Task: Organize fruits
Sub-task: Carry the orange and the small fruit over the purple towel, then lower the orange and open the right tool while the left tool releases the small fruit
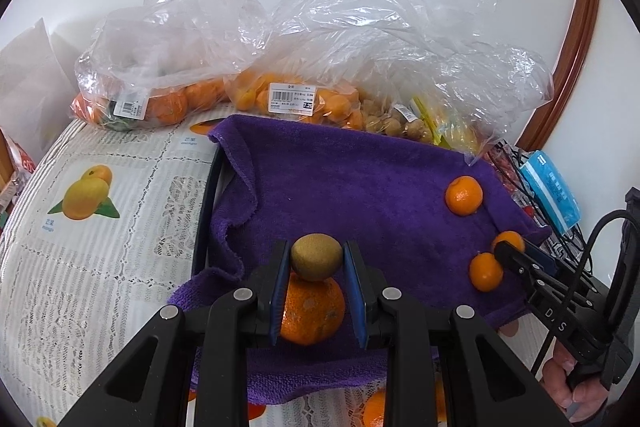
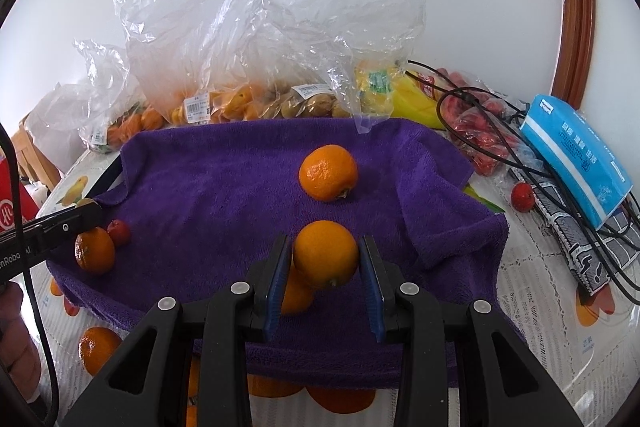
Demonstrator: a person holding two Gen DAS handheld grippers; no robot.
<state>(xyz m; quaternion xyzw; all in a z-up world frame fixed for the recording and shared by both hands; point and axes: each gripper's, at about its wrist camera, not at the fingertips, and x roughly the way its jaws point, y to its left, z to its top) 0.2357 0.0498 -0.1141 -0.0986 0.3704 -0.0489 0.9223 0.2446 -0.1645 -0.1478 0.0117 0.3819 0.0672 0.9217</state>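
My left gripper (image 1: pixel 316 251) is shut on a brown kiwi (image 1: pixel 316 258), held just above a large orange (image 1: pixel 312 313) that lies on the purple towel (image 1: pixel 360 179). In the right wrist view my right gripper (image 2: pixel 324 243) is shut on a small smooth orange (image 2: pixel 326 254), with another orange (image 2: pixel 296 295) under it on the towel (image 2: pixel 208 179). A mandarin (image 2: pixel 328 173) lies farther back. The left gripper (image 2: pixel 92 213) shows at the left edge above an orange (image 2: pixel 95 251) and a small red fruit (image 2: pixel 119 231). The right gripper (image 1: pixel 505 250) shows at the towel's right side.
Clear plastic bags (image 1: pixel 280 47) of oranges and brownish fruit line the wall behind the towel. A blue tissue pack (image 2: pixel 576 155), black cables (image 2: pixel 500 131) and bagged red fruit (image 2: pixel 480 131) crowd the right. A black tray edge (image 1: pixel 208 195) shows under the towel. A hand (image 1: pixel 576 383) holds the right gripper.
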